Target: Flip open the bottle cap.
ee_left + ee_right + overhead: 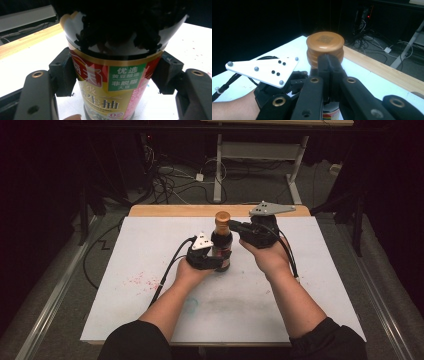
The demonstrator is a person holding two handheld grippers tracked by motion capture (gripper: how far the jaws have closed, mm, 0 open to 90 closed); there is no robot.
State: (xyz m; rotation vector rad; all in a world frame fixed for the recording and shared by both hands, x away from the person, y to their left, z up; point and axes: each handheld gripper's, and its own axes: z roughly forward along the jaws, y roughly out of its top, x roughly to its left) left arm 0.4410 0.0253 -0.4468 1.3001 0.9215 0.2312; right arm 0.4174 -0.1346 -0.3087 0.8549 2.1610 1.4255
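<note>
A dark soy sauce bottle with a red, gold and green label stands upright on the white table top. My left gripper is shut on its body, with a black pad pressed on each side. The bottle carries a round brown cap. My right gripper comes in from the right at neck height. Its jaws are shut together with nothing between them, their tips right at the cap's near side. The left gripper's white three-cornered plate shows below the cap.
A wooden strip borders the table's far edge. Pink specks mark the white top at the left. Beyond the table stand a desk frame and loose cables on the floor. Both forearms reach in from the near edge.
</note>
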